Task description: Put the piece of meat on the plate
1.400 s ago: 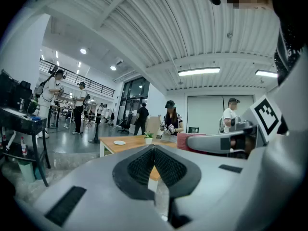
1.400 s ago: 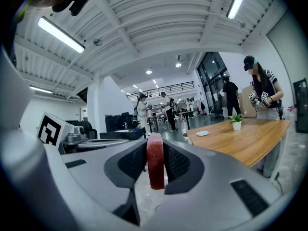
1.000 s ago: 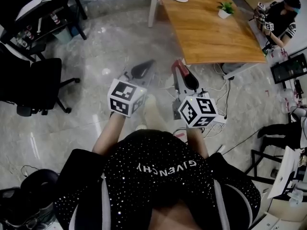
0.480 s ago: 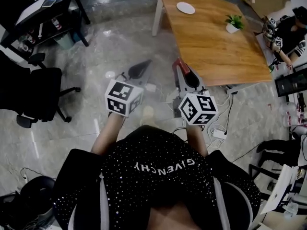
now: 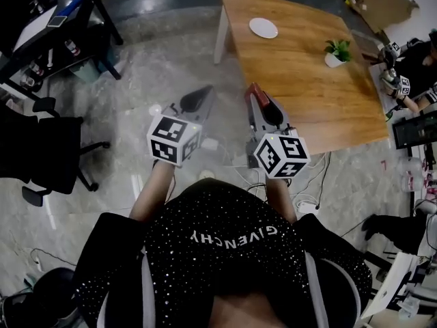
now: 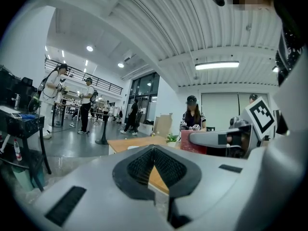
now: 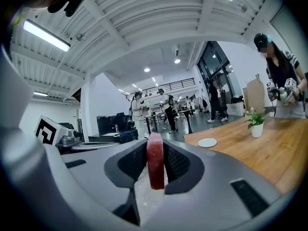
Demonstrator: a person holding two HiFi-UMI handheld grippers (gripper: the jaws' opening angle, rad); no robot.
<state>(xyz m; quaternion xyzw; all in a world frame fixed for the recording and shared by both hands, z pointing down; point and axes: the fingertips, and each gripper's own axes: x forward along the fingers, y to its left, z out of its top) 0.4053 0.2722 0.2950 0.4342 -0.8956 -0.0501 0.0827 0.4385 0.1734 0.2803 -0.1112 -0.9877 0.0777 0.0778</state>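
A red piece of meat (image 7: 155, 162) stands on edge between the pads of my right gripper (image 7: 155, 150), which is shut on it. In the head view that gripper (image 5: 256, 96) hangs over the floor beside the near left edge of the wooden table (image 5: 300, 80), the meat (image 5: 252, 89) at its tip. The white plate (image 5: 263, 27) lies at the table's far end, well ahead; the right gripper view shows the plate (image 7: 207, 142) to the right of the meat. My left gripper (image 5: 202, 96) is alongside over the floor, its tips together and nothing held (image 6: 154, 150).
A small potted plant (image 5: 336, 52) stands on the table right of the plate. A person (image 5: 410, 74) sits at the table's right side. An office chair (image 5: 48, 149) and a dark desk (image 5: 54, 19) stand at left. Cables (image 5: 307, 183) lie on the floor.
The table and plate have come nearer in the head view as I walk toward them. Both grippers stay side by side, the meat still clamped in the right one.
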